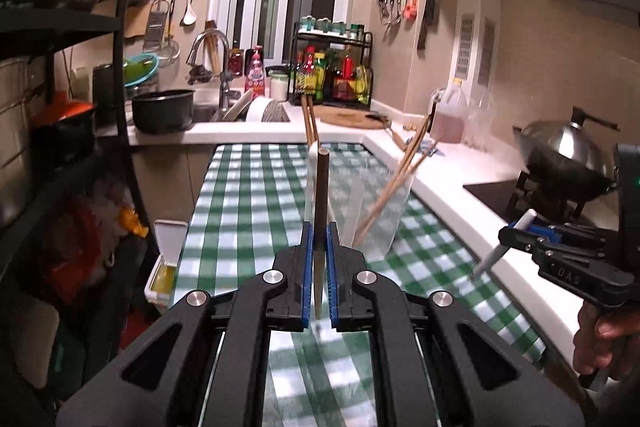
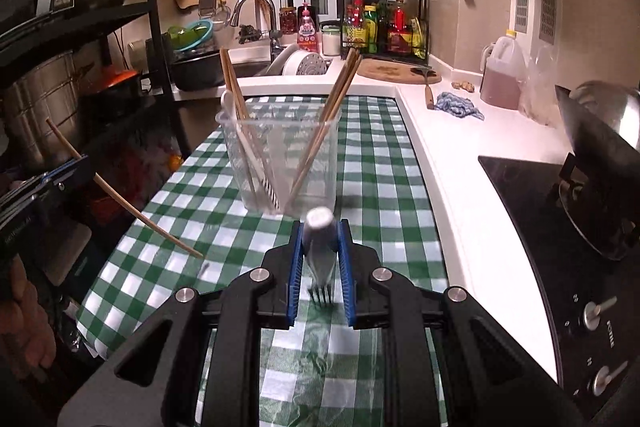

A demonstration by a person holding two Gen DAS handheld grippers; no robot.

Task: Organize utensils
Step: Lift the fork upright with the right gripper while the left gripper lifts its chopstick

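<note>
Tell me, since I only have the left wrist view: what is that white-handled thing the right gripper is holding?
Observer: A fork. The right wrist view shows its tines pointing down below the right gripper, which is shut on the handle.
Operator: And how does my chopstick sit?
Observer: It is slanted. The left gripper holds the chopstick with its lower tip close to the checked tablecloth, left of the clear container.
Operator: What is inside that container?
Observer: Chopsticks lean to both sides, and a white spoon stands at its left edge.
</note>
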